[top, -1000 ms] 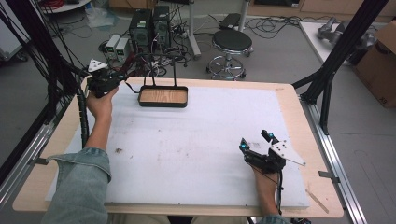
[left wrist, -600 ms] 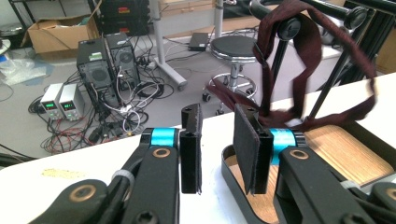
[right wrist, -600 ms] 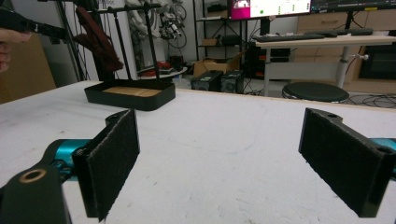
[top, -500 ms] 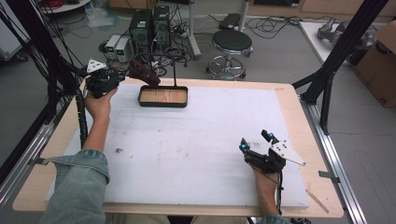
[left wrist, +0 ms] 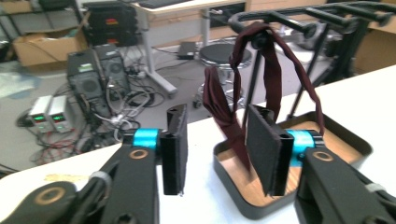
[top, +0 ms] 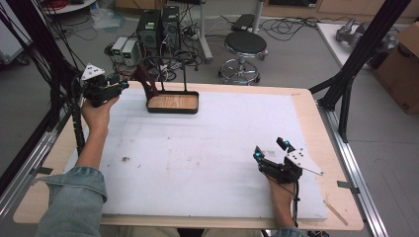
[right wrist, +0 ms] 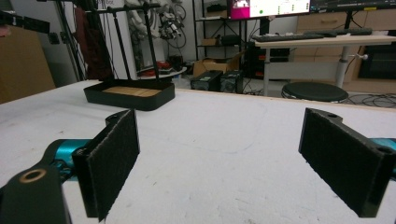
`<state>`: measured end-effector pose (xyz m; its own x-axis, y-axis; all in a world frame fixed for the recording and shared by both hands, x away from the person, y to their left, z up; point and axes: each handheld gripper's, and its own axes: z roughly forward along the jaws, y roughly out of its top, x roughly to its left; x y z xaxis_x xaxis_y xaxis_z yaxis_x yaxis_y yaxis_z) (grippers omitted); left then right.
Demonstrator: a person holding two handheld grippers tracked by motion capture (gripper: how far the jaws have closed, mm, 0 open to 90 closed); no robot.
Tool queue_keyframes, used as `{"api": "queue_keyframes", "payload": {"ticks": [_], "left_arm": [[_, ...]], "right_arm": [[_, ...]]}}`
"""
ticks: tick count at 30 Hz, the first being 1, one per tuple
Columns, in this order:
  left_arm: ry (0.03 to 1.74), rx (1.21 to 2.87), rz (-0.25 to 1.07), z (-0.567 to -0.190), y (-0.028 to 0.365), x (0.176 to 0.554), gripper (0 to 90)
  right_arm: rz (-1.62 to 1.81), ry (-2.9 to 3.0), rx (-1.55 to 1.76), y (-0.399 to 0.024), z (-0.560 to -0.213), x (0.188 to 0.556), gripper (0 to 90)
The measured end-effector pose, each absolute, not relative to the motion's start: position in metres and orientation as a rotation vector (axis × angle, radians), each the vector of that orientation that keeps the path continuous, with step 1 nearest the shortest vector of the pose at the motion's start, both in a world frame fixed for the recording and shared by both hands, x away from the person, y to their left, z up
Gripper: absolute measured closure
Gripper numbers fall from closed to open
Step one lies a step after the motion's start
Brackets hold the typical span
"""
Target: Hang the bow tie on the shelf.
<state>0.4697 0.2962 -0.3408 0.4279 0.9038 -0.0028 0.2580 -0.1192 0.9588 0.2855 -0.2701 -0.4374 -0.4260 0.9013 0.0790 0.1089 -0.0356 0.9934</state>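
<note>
Two tongs here. The left tongs point(left wrist: 217, 156) have just been opening, nothing pinched between the pads, right next to the dark red strap point(left wrist: 273, 79) that's draped over the black rack point(top: 170, 64) above the wooden-bottomed tray point(top: 173, 102) at the far edge of the white surface point(top: 197, 158). The right tongs point(right wrist: 224, 158) sit spread wide, resting low near the front right, well apart from the tray.

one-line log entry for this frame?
left gripper: jaws just been opening, nothing clamped | dark red band: hung on stand hook over tray | right gripper: open, resting on table
</note>
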Motion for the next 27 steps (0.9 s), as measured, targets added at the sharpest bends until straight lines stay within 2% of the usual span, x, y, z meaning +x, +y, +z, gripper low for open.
{"api": "queue_keyframes", "payload": {"ticks": [7,16,27], "left_arm": [[0.961,1.665,0.764,-0.337,0.292,0.452,48.0],[0.899,1.669,0.722,-0.337,0.288,0.43,41.2],[0.844,1.697,0.667,-0.354,0.279,0.395,31.3]], "right_arm": [[1.53,1.581,1.085,-0.27,-0.437,0.286,11.6],[1.53,1.579,1.094,-0.27,-0.438,0.285,11.6],[1.526,1.581,1.088,-0.269,-0.437,0.285,11.6]]}}
